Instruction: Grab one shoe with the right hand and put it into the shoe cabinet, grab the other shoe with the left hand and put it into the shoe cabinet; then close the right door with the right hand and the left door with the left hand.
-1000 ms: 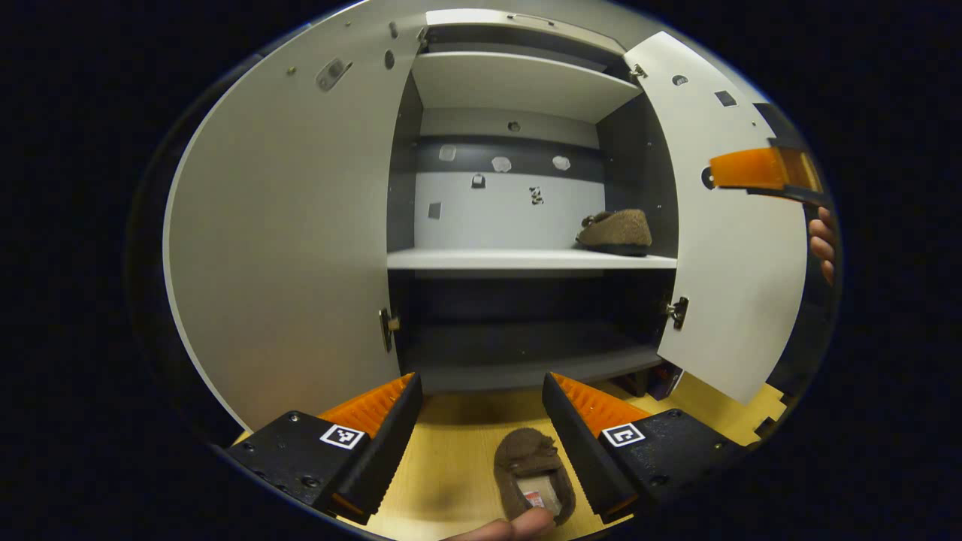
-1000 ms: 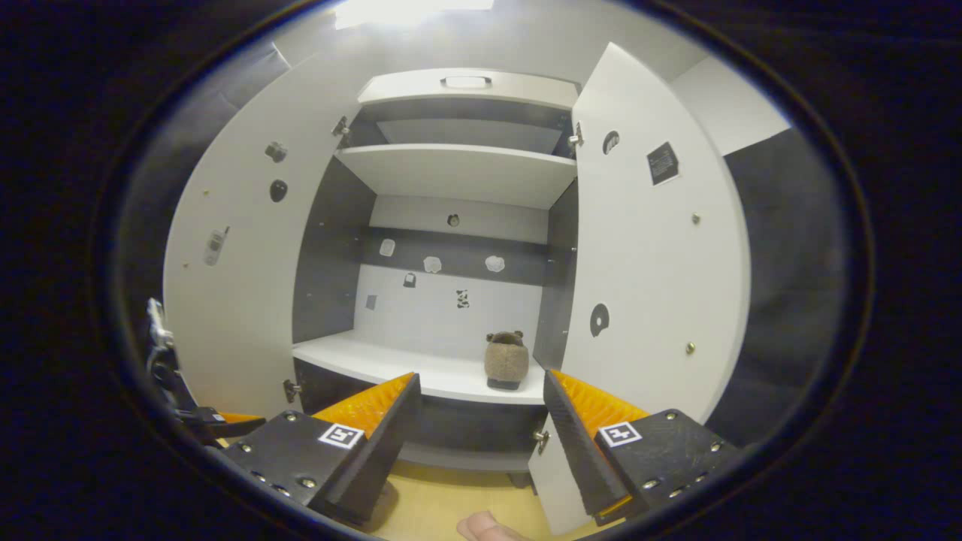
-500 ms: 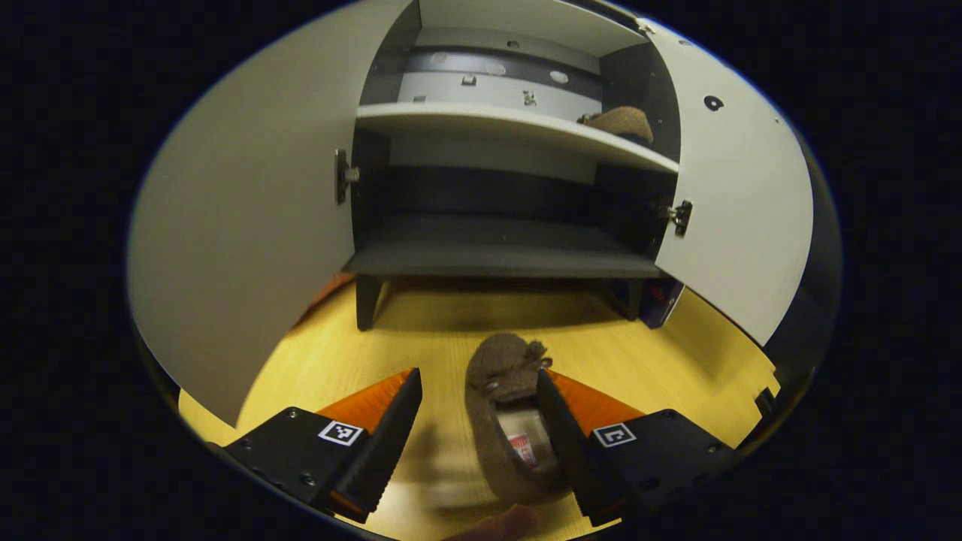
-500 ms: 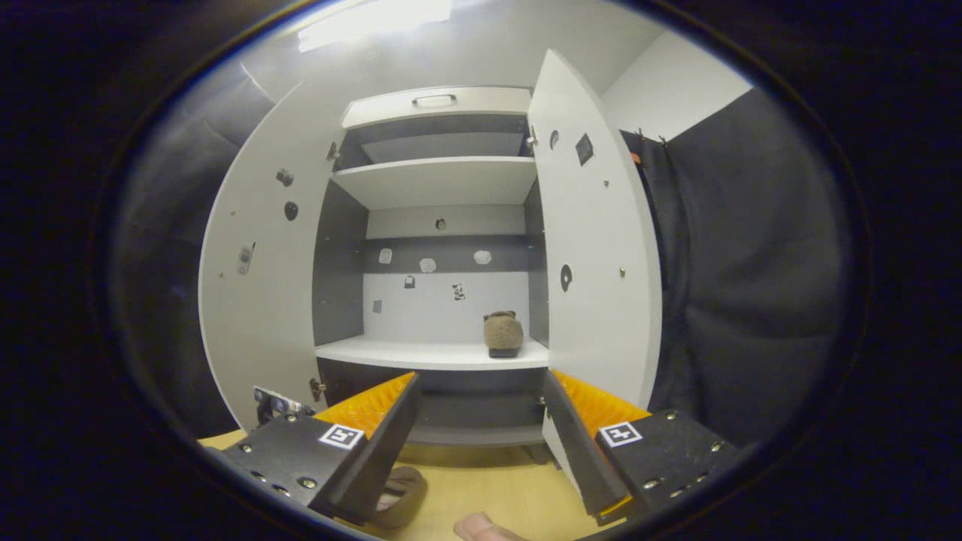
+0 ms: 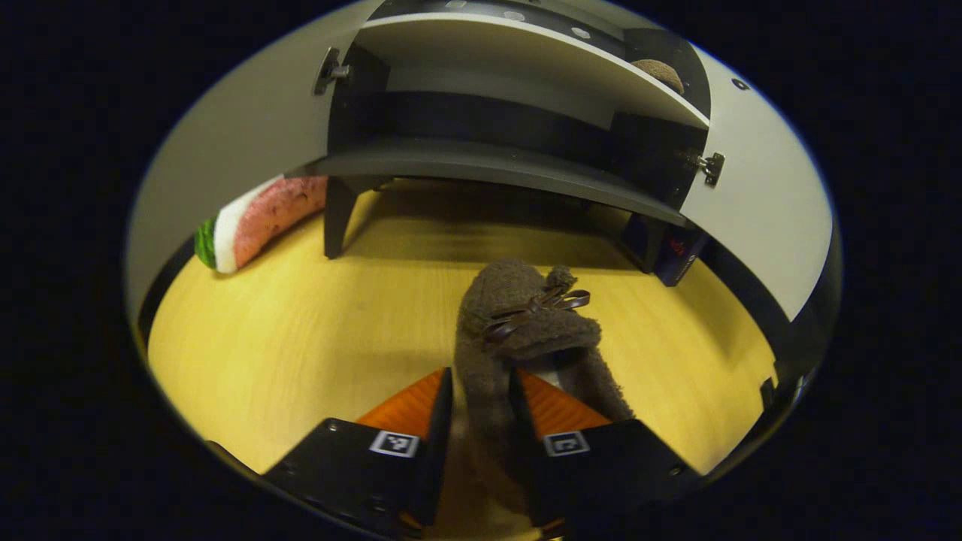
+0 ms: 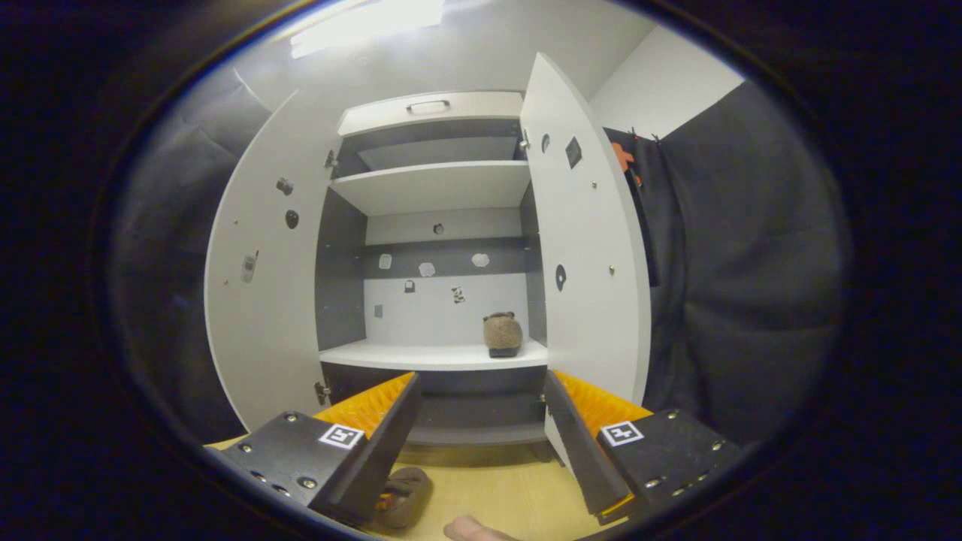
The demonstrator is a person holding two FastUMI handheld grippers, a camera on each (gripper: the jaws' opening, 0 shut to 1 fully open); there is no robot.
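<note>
Brown fuzzy slipper [image 5: 518, 323] is lying on the wooden floor [image 5: 301, 338] in front of the shoe cabinet [image 6: 443, 180], toe pointing toward twelve o'clock. It looks light, soft and squashy, best gripped across its side wall. The left gripper [image 5: 481, 409] is angling downward, its fingers pinching narrowly on the slipper's wall. The right gripper [image 6: 481, 421] is hovering level, fingers spread wide and holding nothing, facing the other slipper [image 6: 503, 334] sitting on the middle shelf [image 6: 421, 357]
</note>
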